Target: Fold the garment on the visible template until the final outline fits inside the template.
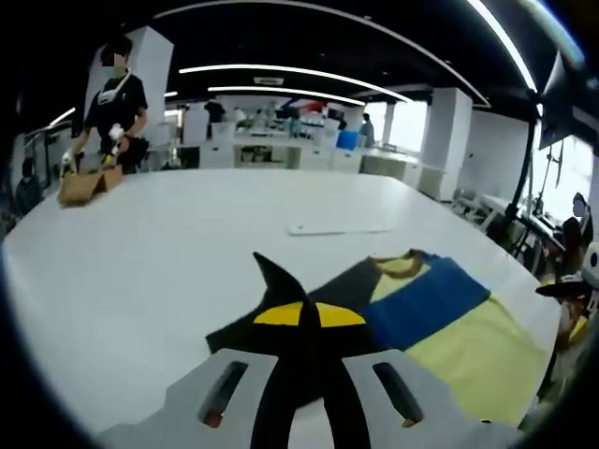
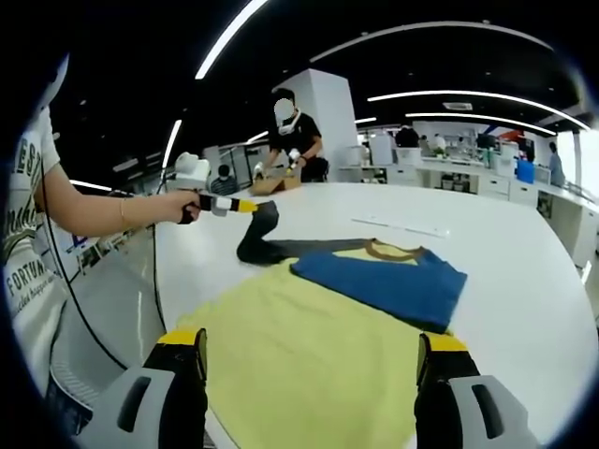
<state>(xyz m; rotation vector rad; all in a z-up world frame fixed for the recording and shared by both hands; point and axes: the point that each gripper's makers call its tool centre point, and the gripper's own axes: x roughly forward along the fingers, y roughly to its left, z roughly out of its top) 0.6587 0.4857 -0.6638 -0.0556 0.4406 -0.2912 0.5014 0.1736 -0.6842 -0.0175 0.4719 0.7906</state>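
While the garment (image 2: 346, 309) lay spread on the white table (image 2: 524, 253), a yellow, blue and dark shirt with a tan collar, a flat white strip (image 1: 339, 227) rested on the tabletop beyond it, well apart from the cloth. In the left gripper view the left gripper (image 1: 309, 323) had its jaws together, clamped on the dark sleeve (image 1: 281, 281), which rose to a point above the yellow-tipped jaws and hid the cloth just behind them. The right gripper view showed that same gripper from the side, held in a person's hand (image 2: 182, 208) at the table's far-left edge, with the sleeve hanging from it to the table. The right gripper (image 2: 314, 365) stood with jaws wide apart over the yellow body, touching nothing that I could tell; the garment's near hem was cut off below the jaws. Whether a template lay under the shirt could not be made out. At the far end of the table another person (image 1: 114, 103) worked over a brown bundle (image 1: 86, 184), and desks and pillars stood behind.
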